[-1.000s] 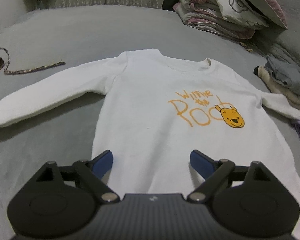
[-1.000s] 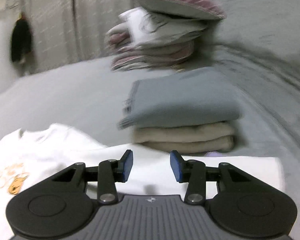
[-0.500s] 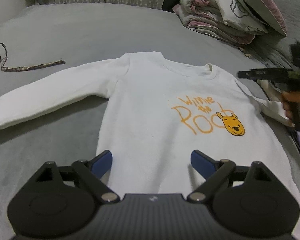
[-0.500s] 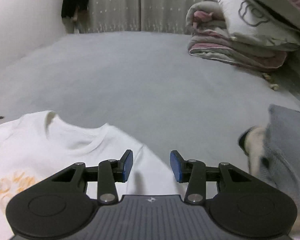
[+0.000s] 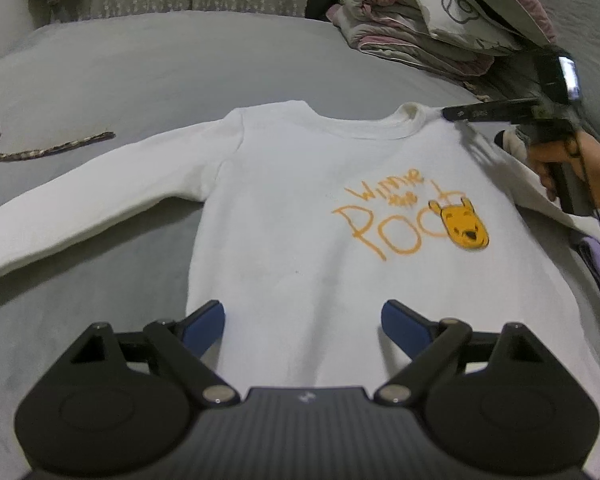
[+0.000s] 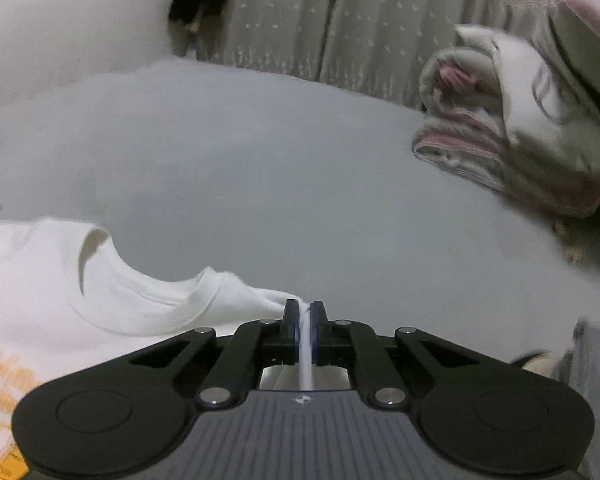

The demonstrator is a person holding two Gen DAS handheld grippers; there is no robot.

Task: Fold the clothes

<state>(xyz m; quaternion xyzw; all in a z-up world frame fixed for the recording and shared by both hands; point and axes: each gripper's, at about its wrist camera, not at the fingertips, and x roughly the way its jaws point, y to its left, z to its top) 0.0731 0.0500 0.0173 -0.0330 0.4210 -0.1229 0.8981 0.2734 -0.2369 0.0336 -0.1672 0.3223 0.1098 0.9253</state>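
Observation:
A white long-sleeved sweatshirt [image 5: 300,208] with an orange bear print lies flat, front up, on the grey bed. My left gripper [image 5: 303,320] hovers open over its lower hem, its blue pads wide apart with only flat cloth below them. The right gripper [image 6: 305,312] is shut on a pinch of the sweatshirt [image 6: 140,304] at the shoulder just beside the collar; a white fold runs between its pads. In the left wrist view this right gripper [image 5: 448,114] reaches in from the right, held by a person's hand [image 5: 556,168].
A stack of folded quilts and a pillow [image 5: 440,28] sits at the far right of the bed [image 5: 160,72]. A braided cord [image 5: 52,148] lies at the left. A purple cloth [image 5: 598,264] and folded clothes [image 6: 596,360] lie at the right edge.
The right gripper swung away from the folded clothes stack to the sweatshirt's shoulder by the collar and shut on the cloth. The left gripper stayed open over the hem.

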